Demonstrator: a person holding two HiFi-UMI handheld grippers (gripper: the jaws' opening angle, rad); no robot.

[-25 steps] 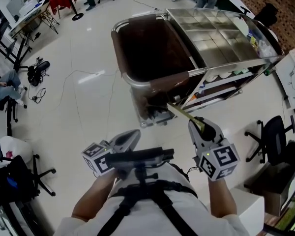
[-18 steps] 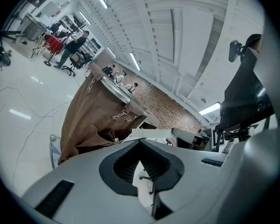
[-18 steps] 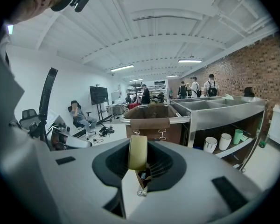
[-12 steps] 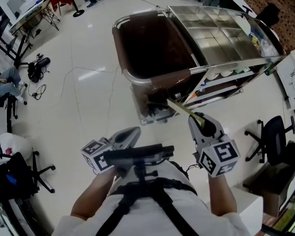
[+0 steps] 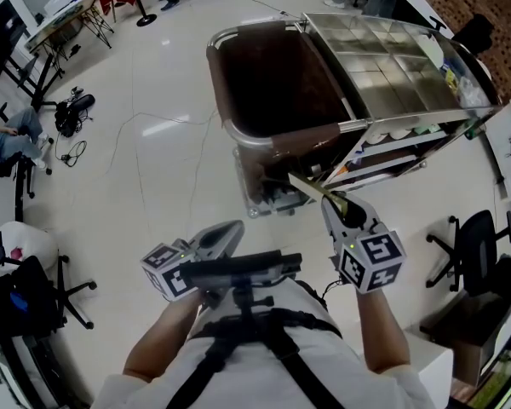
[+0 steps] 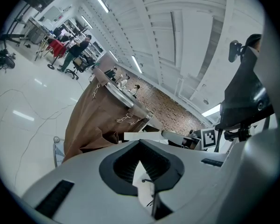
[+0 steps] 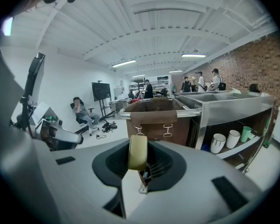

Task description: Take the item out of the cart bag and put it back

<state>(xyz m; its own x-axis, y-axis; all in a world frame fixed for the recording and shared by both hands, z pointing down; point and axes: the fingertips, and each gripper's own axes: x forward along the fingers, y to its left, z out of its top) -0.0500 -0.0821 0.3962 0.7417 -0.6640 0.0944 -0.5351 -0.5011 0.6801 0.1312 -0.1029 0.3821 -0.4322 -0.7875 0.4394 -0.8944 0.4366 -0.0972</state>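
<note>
1. Closest, at the bottom of the head view, is the person's torso, crossed by black harness straps [image 5: 268,348].
2. Just ahead of the chest, on the left, the left gripper [image 5: 230,231] is held level. Its jaw tips meet and there is nothing between them.
3. To the right and slightly further forward, the right gripper [image 5: 334,206] tilts downward. It is clamped on a flat, pale olive item [image 5: 311,188]. In the right gripper view the item is seen edge-on, standing upright between the pads.
4. The item juts out past the jaws toward the cart. It is outside the bag, and its far end lies in front of the bag's lower part. Whether it touches the bag cannot be told.
5. Next comes the brown cart bag [image 5: 272,83], which hangs open from a curved metal rail [image 7: 193,111]. Its inside is dark and no contents can be made out.
6. Joined to the bag's right side is a steel cart [image 5: 383,66]. Its top is divided into shallow compartments, and a lower shelf holds cups [image 7: 219,143].
7. Around and beyond is a glossy white floor [image 5: 153,194], with a black office chair [image 5: 473,245] to the right and a seated person [image 5: 4,139] at the far left.
</note>
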